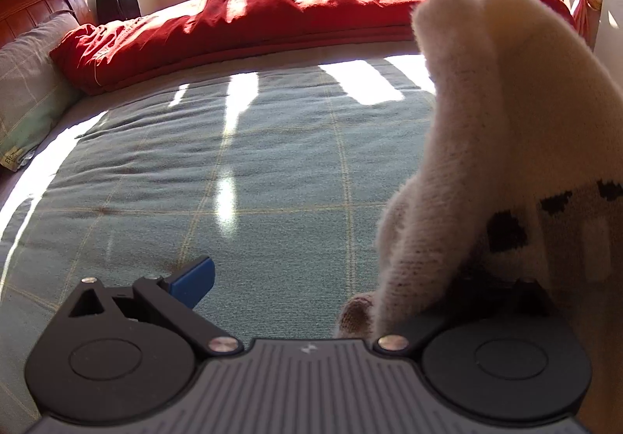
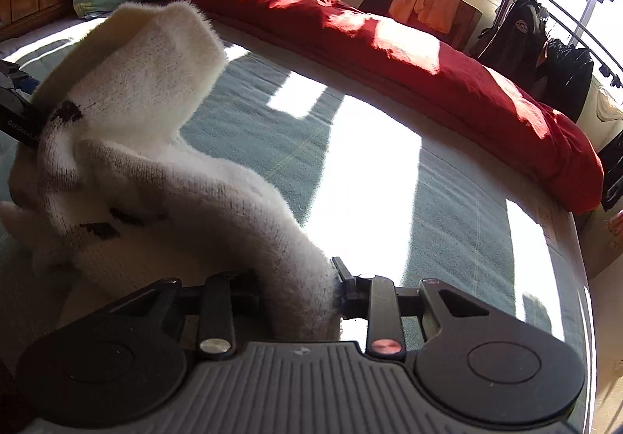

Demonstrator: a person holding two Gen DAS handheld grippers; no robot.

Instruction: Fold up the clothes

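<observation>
White knit, a sweater [image 2: 163, 177] hangs above the green bedspread [image 1: 241, 169], the right gripper [image 2: 296, 293] clamping one edge and the left gripper [image 1: 350, 278], jaws spread, merely propping it for folding.

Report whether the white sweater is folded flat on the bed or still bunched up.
Bunched, not folded: the white sweater stands in a rumpled heap above the bed sheet, one part pinched in the right gripper.

My white fuzzy knit sweater [image 2: 128, 145] with small black markings hangs bunched and folded over itself above the bed, one thick fold trailing down toward my lens.
</observation>
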